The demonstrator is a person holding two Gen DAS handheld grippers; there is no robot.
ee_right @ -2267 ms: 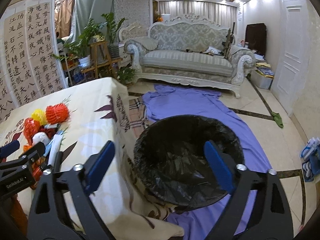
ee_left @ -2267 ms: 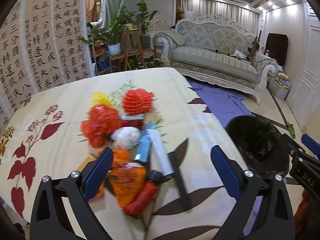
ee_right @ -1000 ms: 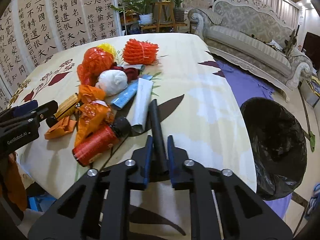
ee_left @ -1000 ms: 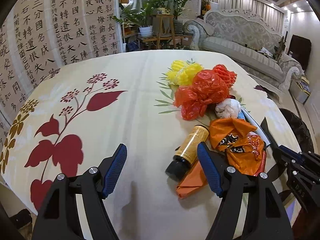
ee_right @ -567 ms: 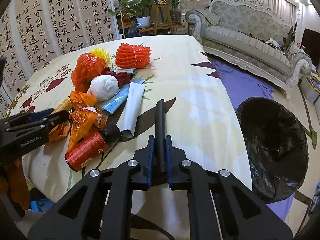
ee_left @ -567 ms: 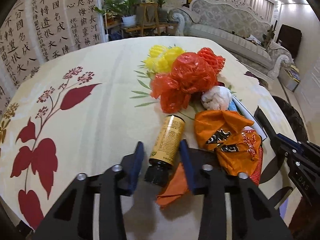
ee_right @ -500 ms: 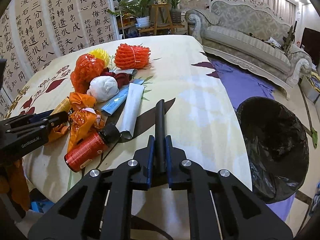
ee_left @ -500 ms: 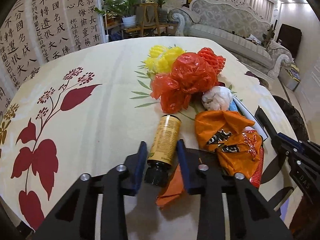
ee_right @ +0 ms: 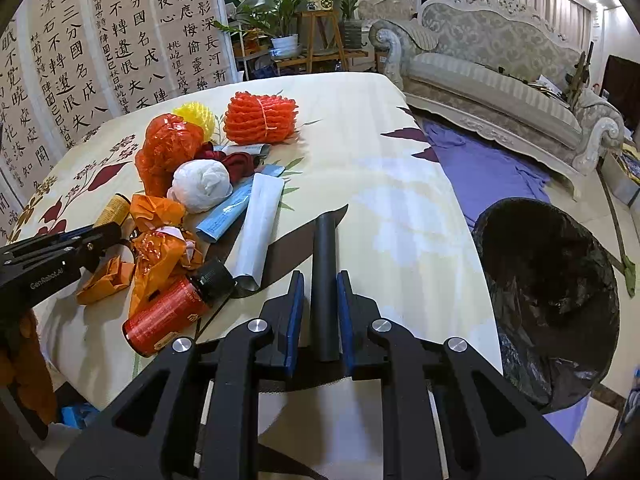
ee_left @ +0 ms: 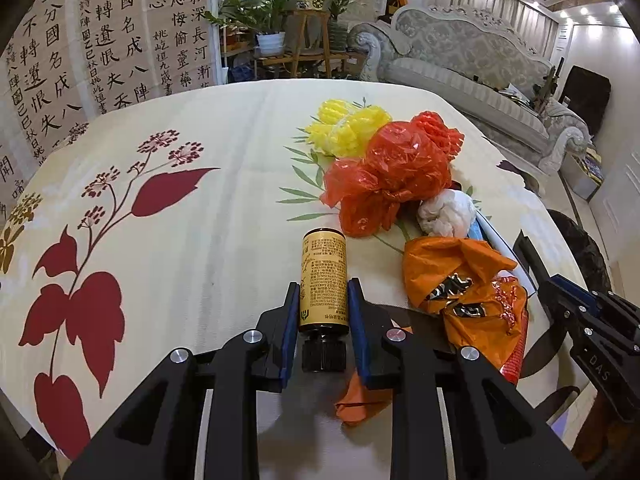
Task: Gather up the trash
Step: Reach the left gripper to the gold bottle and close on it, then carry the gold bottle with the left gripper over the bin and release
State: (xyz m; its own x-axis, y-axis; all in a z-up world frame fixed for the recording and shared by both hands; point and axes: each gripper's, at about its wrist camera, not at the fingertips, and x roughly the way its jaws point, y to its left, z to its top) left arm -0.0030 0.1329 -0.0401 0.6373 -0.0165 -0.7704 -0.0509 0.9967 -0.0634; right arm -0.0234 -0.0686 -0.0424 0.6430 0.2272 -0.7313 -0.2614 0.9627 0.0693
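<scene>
My left gripper (ee_left: 323, 300) is shut on a gold bottle (ee_left: 323, 278) with a black cap, lying on the flowered tablecloth (ee_left: 180, 240). My right gripper (ee_right: 320, 288) is shut on a black tube (ee_right: 325, 268) over the table's near edge. Trash lies in a pile: a red plastic bag (ee_left: 392, 176), yellow foam net (ee_left: 346, 130), white wad (ee_left: 448, 210), orange wrapper (ee_left: 460, 280). In the right wrist view I also see a red can (ee_right: 168, 314), an orange net (ee_right: 260, 118) and a white tube (ee_right: 260, 224). The black-lined bin (ee_right: 548, 292) stands right of the table.
A purple cloth (ee_right: 484, 168) lies on the floor by the bin. A sofa (ee_right: 500, 80) stands at the back right, plants (ee_right: 288, 12) and a calligraphy screen (ee_right: 100, 40) at the back left. The tablecloth's left half holds only its leaf print.
My left gripper moved left to the gold bottle and closed on it. My right gripper, shut on the black tube, has stayed near the table's near edge.
</scene>
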